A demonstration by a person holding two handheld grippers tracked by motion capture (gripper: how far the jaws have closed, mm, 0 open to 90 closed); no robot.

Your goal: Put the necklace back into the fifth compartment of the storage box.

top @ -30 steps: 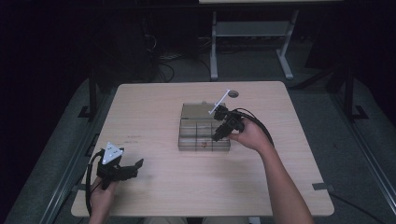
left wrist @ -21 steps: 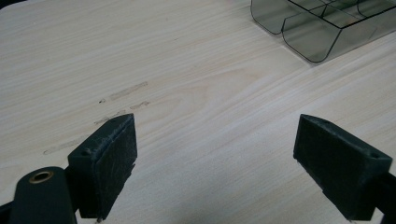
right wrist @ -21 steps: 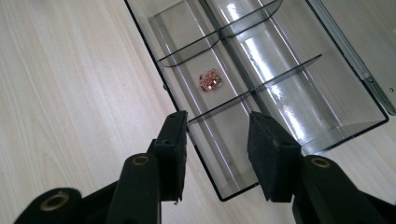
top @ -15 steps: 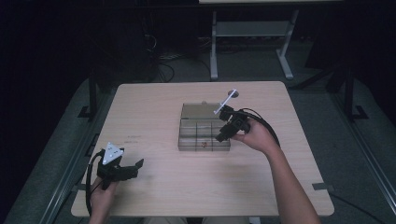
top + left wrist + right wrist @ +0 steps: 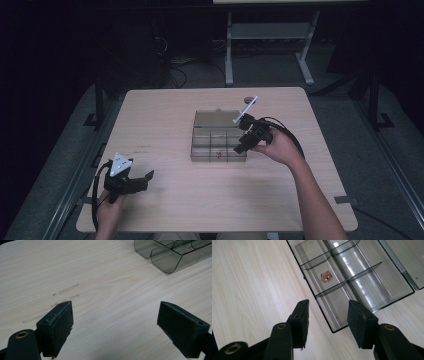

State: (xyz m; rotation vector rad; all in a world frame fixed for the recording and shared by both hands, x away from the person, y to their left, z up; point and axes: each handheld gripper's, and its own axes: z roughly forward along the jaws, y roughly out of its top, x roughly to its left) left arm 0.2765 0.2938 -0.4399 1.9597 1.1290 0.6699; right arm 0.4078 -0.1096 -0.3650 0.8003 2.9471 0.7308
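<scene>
1. Two grippers are on the table; the left gripper (image 5: 131,181) rests near the table's (image 5: 165,210) front left corner, its jaws wide apart and empty, well apart from the work.
2. In the middle sits a clear organizer box (image 5: 218,142) with its lid open. A small copper trinket (image 5: 326,276) lies in a middle compartment of the front row.
3. The right gripper (image 5: 242,141) hovers at the box's right front corner. Its jaws have just been opening, and nothing is between them.
4. To do this well, I judge it should line both jaws over the trinket's compartment, clear of the dividers, then descend straight and close gently.
</scene>
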